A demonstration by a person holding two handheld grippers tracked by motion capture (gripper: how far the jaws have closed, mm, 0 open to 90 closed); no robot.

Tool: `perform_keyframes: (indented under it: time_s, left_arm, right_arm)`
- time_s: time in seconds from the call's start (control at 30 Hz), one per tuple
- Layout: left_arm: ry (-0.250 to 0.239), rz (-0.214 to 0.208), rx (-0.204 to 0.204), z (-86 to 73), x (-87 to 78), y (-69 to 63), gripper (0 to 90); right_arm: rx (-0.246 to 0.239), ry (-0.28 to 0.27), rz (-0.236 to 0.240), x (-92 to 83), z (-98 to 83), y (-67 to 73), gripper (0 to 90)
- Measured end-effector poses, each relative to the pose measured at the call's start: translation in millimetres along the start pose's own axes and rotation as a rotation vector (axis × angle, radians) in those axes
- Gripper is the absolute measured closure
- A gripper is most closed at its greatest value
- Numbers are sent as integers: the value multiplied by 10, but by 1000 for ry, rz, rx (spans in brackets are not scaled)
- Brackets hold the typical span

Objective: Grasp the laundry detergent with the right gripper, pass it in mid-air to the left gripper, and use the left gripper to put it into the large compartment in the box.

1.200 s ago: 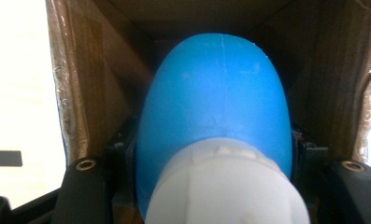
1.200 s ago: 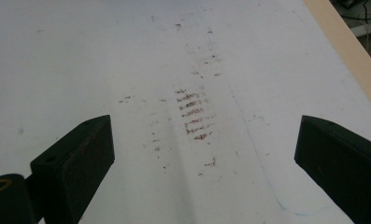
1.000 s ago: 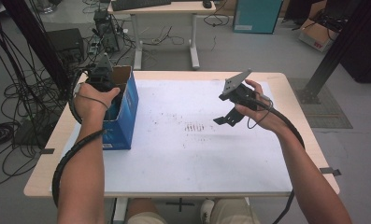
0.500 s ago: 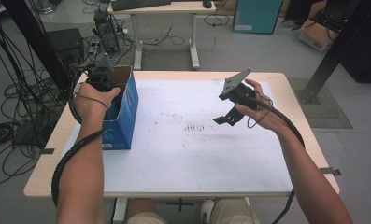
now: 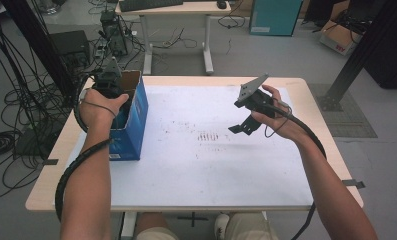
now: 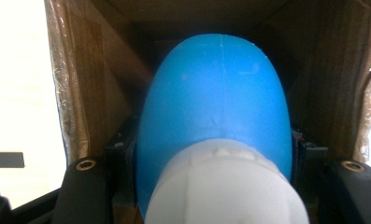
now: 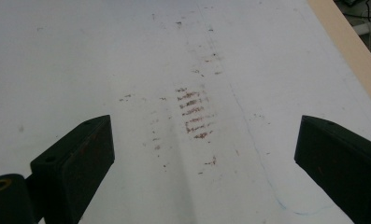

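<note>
Nothing shifts: our left claw [image 5: 117, 98] stays clamped on the blue-and-white bottle [image 6: 216, 121] inside the box [image 5: 136, 107]; right claw [image 5: 243, 126] hangs wide, empty, over the counter [image 5: 196, 165].

A: How is the light from above?
B: Even and bright; the white bench [image 5: 196, 165] shows soft, short shadows under the forearms, no harsh glare.

A: And inside the box [image 6: 94, 84]?
B: Dim brown walls, while the blue and white object [image 6: 213, 130] sits too close and blurs. Daylight beside the cardboard blows out to white.

A: The right gripper view?
B: Sharp on the stains [image 7: 192, 112], with the near fingers [image 7: 75, 163] slightly soft.
</note>
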State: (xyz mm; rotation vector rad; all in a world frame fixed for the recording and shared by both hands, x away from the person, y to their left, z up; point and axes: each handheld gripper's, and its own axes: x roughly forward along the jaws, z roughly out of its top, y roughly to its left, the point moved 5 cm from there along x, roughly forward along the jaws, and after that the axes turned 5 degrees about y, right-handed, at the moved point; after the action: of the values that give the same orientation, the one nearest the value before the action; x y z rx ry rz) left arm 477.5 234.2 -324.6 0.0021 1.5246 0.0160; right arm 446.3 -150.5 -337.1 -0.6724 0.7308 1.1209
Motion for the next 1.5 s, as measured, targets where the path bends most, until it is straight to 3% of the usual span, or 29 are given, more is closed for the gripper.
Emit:
perform_keyframes:
  time_s: [0.93,1.3,1.5]
  left_arm:
    - [5,7,8,1,-1,-13,367]
    - [5,4,11,-4,0,-9,366]
    - [2,7,23,-4,-3,-20,326]
  right_arm:
    - [-13,-3,-1,-5,-32,-10,50]
    - [3,-4,3,12,-39,6,50]
    - [0,-1,5,5,-39,9,50]
